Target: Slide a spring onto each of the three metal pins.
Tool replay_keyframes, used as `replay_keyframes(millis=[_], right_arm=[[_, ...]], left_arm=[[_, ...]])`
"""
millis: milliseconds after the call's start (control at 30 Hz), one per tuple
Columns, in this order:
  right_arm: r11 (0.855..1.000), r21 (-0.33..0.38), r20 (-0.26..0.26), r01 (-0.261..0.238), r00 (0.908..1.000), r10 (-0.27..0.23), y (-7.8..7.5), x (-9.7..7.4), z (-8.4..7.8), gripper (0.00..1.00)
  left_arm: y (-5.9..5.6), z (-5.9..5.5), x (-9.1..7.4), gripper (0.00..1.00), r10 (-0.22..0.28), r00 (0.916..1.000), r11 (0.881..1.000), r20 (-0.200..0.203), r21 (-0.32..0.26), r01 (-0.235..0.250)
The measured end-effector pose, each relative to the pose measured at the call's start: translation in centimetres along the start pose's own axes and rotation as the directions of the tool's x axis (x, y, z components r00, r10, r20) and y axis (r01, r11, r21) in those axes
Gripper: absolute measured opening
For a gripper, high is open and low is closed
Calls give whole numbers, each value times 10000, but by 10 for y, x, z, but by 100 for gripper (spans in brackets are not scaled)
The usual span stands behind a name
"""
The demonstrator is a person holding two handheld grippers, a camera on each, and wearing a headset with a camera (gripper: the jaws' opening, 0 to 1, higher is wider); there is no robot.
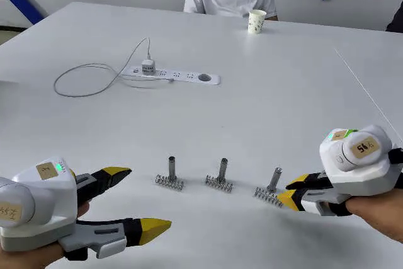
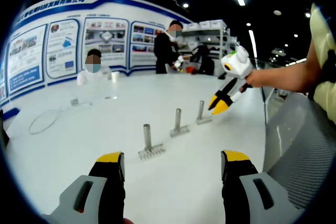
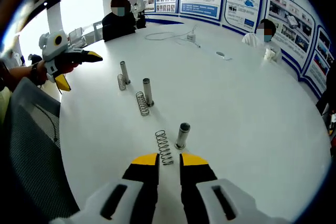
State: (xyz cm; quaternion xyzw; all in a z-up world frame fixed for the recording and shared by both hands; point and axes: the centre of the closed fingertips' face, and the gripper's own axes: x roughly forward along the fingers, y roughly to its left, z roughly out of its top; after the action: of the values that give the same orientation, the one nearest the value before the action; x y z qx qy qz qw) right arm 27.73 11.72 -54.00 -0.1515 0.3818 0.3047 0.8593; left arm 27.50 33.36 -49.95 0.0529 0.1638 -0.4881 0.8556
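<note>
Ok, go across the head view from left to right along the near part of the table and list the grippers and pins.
left gripper → left pin → middle pin → right pin → right gripper

Three short grey metal pins stand in a row on the white counter (image 1: pixel 264 111): left pin (image 1: pixel 172 167), middle pin (image 1: pixel 222 169) and right pin (image 1: pixel 275 178), the last perhaps leaning slightly. A small coiled spring lies flat at each pin's foot: left spring (image 1: pixel 169 183), middle spring (image 1: pixel 218 184), right spring (image 1: pixel 268 196).
</note>
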Motion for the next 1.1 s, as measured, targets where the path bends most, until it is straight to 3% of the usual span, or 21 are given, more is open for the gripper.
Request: replay_keyframes(millis=[500,1100], right_arm=[[9982,-368,-476,-483,9978,465,4,16,-15,16],[9955,-704,-662,-628,9961,582,10,17,-15,12]], left_arm=[[-2,-2,1,76,-5,10000,10000,-79,-41,5],[-6,-6,0,75,-92,9998,9999,-164,-65,91]])
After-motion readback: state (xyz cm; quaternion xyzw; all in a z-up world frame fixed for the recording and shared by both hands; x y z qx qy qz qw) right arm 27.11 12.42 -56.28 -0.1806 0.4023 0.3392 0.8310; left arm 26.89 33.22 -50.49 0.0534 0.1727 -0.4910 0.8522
